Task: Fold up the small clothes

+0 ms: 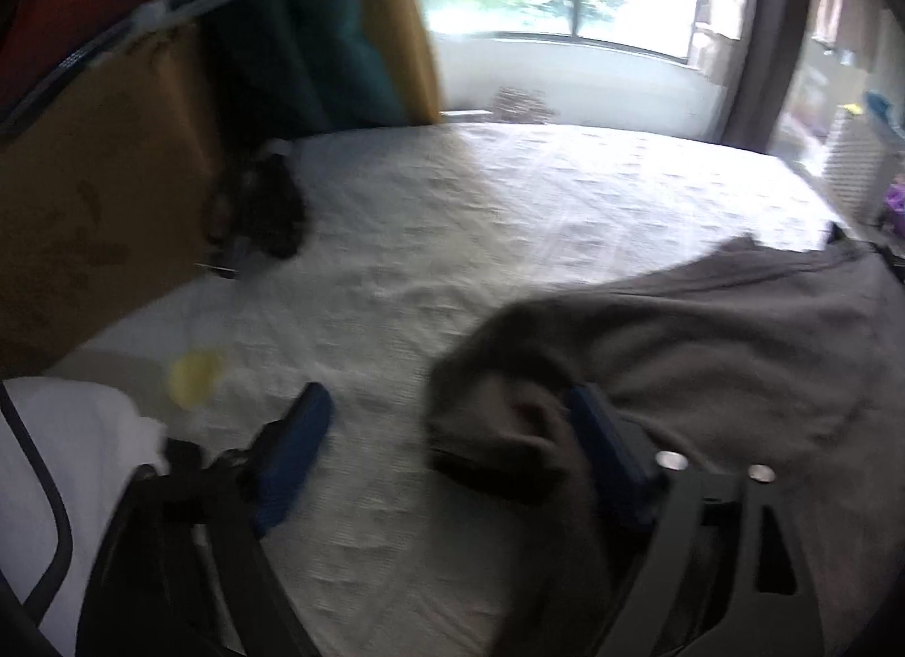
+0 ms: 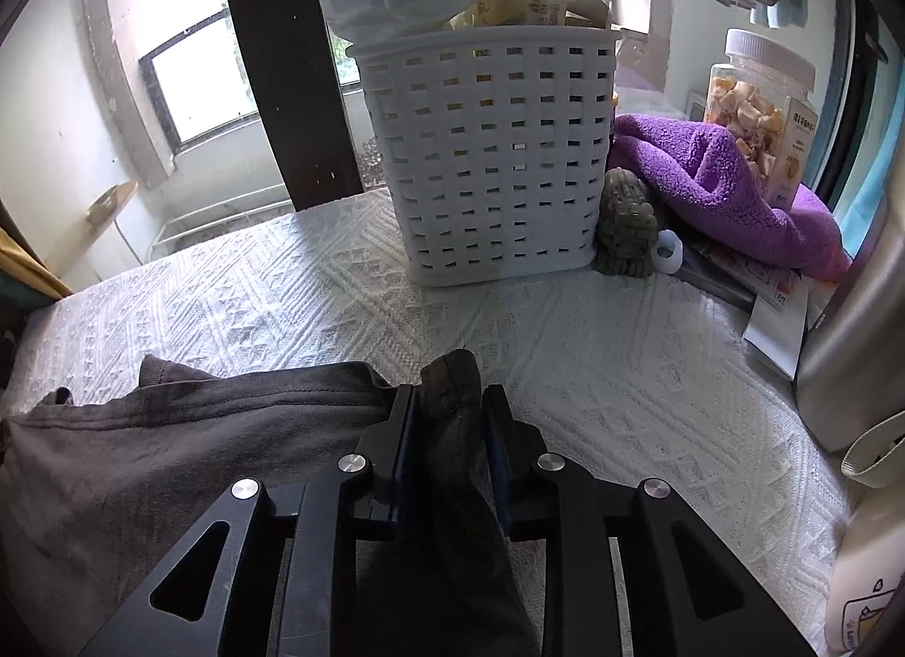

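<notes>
A white textured bedspread (image 2: pixel 317 295) covers the bed and fills most of both views. On it lies a grey garment (image 2: pixel 169 448), spread across the near side: in the right wrist view it reaches from nine o'clock in to the centre, and in the left wrist view (image 1: pixel 707 351) it lies from three o'clock down toward five, its near edge rumpled and blurred.

A white slatted basket (image 2: pixel 492 159) stands at twelve o'clock in the right wrist view, stuffed with bags and packets. Just beside it at two o'clock a purple towel (image 2: pixel 724 187) is heaped against a clear jar (image 2: pixel 763 108) with a white lid. A small grey-green knitted item (image 2: pixel 625 230) leans against the basket's lower corner.

The left claw (image 1: pixel 447 419) is spread wide. Its blue finger (image 1: pixel 294 448) at seven o'clock rests free over the bedspread, and the other one sits against the garment's bunched edge without pinching it, so the cloth is released on that side.

The right claw (image 2: pixel 449 402) stands narrowly parted at six o'clock. A dark twisted fold of the garment rises between its two fingers, and whether the pads press on it cannot be told.

A small yellow object (image 1: pixel 192 377), too blurred to name, lies on the bedspread at eight o'clock in the left wrist view.
</notes>
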Available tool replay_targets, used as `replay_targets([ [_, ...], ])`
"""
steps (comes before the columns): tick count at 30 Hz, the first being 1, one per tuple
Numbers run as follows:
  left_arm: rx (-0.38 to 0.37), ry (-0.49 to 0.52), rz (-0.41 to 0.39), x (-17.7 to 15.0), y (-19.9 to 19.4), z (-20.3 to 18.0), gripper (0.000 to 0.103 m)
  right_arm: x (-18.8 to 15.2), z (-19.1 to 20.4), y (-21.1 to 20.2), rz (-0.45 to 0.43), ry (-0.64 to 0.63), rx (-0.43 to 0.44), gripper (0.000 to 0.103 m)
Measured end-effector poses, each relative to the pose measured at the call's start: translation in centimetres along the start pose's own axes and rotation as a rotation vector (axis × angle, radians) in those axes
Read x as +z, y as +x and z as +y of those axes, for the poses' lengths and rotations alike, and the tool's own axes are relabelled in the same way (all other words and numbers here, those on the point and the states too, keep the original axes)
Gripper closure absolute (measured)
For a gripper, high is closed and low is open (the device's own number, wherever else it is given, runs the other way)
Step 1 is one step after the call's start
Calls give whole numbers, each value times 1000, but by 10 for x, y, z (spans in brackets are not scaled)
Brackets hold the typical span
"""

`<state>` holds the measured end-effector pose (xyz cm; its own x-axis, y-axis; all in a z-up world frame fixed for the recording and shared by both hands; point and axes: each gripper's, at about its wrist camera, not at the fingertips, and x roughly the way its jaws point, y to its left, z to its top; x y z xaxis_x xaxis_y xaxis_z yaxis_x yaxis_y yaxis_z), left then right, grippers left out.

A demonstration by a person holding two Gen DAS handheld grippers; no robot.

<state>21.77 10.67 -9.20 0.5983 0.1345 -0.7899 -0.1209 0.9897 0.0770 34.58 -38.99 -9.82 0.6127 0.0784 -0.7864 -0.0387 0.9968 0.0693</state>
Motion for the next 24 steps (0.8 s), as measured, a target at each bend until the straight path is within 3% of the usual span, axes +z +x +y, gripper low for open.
replay_targets([
  [3,22,-22,19,2,2,5,13,0,-1,0,0,4,5,78],
  [6,-21,-72,46,7,-1,9,15,2,1,2,0,4,7,78],
  [8,-61,-77,18,11,-14,6,15,1,0,2,0,5,9,78],
  [13,-194,-12,-52,9,-50,-19,15,1,-1,2,1,8,12,77],
  [16,-247,39,-36,-2,-51,-35,15,1,0,1,0,1,1,78],
  [20,-262,64,10,-18,-39,-44,15,1,3,2,0,-11,-14,77],
  [21,-258,57,32,-23,-34,-44,15,1,5,2,-1,-15,-22,76],
  [24,-232,66,37,-39,-36,-42,15,2,8,3,0,-18,-80,57],
])
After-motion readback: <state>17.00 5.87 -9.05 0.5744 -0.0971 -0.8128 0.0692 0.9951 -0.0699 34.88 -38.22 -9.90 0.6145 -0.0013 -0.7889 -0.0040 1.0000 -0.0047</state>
